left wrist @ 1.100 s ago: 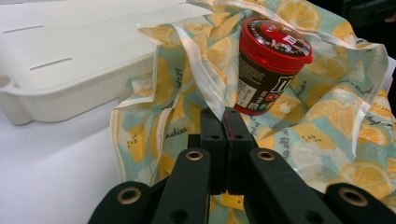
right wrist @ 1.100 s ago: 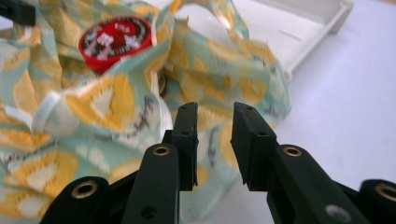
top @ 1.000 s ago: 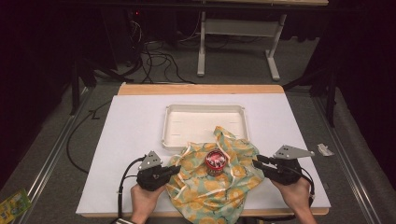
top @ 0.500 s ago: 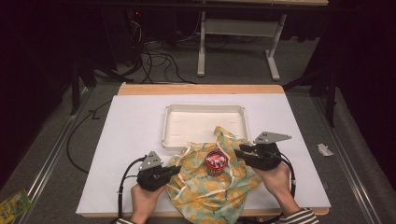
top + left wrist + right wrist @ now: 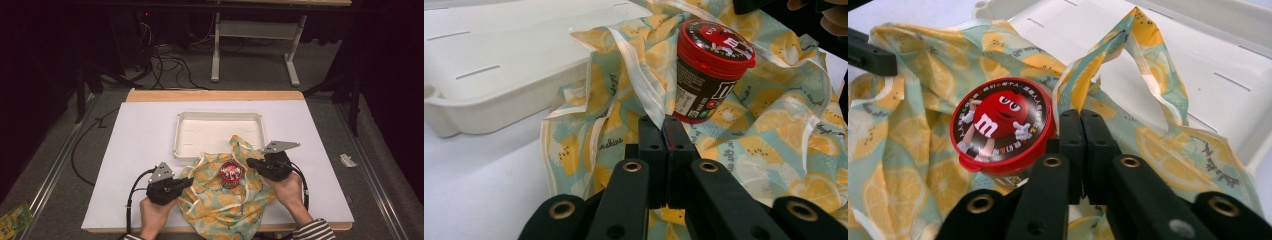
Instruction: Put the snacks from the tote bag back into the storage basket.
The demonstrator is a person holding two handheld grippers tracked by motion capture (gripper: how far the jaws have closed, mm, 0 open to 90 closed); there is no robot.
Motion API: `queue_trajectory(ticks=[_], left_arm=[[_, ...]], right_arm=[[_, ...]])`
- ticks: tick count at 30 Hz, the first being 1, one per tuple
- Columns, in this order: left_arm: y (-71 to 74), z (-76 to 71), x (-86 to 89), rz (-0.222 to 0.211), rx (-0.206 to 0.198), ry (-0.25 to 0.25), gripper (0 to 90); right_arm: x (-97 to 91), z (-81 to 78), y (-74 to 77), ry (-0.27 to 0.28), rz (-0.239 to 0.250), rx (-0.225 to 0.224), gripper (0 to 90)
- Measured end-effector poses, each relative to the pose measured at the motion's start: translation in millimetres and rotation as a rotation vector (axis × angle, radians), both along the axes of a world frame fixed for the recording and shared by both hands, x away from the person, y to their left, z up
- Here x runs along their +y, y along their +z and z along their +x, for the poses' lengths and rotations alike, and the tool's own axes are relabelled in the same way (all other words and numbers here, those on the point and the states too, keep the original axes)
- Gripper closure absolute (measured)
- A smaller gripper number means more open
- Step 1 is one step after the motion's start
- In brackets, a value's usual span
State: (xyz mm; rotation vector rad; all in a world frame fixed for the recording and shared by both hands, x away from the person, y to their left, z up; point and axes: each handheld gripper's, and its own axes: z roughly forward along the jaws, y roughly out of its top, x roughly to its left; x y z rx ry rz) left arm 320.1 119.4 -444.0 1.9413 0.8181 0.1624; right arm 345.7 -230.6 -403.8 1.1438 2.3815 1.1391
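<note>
Hands low at table's near edge, left gripper [image 5: 187, 183] and right gripper [image 5: 251, 162] jaws clamped on cloth [image 5: 225, 210]

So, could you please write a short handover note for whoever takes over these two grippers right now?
Left gripper: shut on a fold of the lemon-print bag at its left edge.
Right gripper: its jaws have just closed on the bag's strap, beside the candy jar.
The jar stands upright on the crumpled bag, which partly overlaps the near rim of the white tray.
Done: both sides of the bag gripped.
Left: probably open the bag up and get the jar inside.
</note>
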Motion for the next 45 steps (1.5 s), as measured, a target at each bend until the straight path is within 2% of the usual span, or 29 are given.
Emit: queue_trajectory(ticks=[1,7,11,14,22,28,33,39,41,45], left_arm=[[0.0,0.0,0.1,-0.001,-0.002,0.002,89.5],[0.0,-0.6,0.3,0.006,-0.01,0.006,89.5],[-0.1,-0.8,0.9,0.006,-0.01,0.008,89.5],[0.0,-0.9,2.5,0.005,-0.013,0.013,89.5],[-0.7,-0.9,4.7,0.005,-0.014,0.022,89.5],[-1.6,-1.3,6.4,0.01,-0.011,0.028,89.4],[-2.1,-1.4,6.3,0.011,-0.01,0.024,89.4],[-2.5,-1.4,5.0,0.01,-0.011,0.02,89.4],[-2.0,-1.7,3.7,0.008,-0.012,0.017,89.4],[-0.3,-1.6,-0.2,0.011,-0.016,0.005,89.3]], right_arm=[[-1.3,-1.3,0.1,0.002,-0.001,-0.014,90.0],[-13.2,-11.9,2.5,-0.01,-0.013,-0.036,90.0],[-22.0,-18.0,1.8,-0.03,-0.034,-0.045,90.0],[-35.8,-25.9,-1.5,-0.061,-0.05,-0.054,90.0],[-67.7,-41.6,-16.9,-0.14,-0.061,-0.03,90.0],[-82.7,-53.1,-29.5,-0.183,-0.061,-0.01,90.0],[-85.5,-62.2,-37.9,-0.191,-0.101,-0.008,90.0],[-85.3,-66.8,-48.4,-0.188,-0.12,0.027,90.0],[-82.2,-67.7,-50.7,-0.182,-0.131,0.02,89.7],[-78.9,-67.8,-45.8,-0.183,-0.119,-0.004,80.0]])
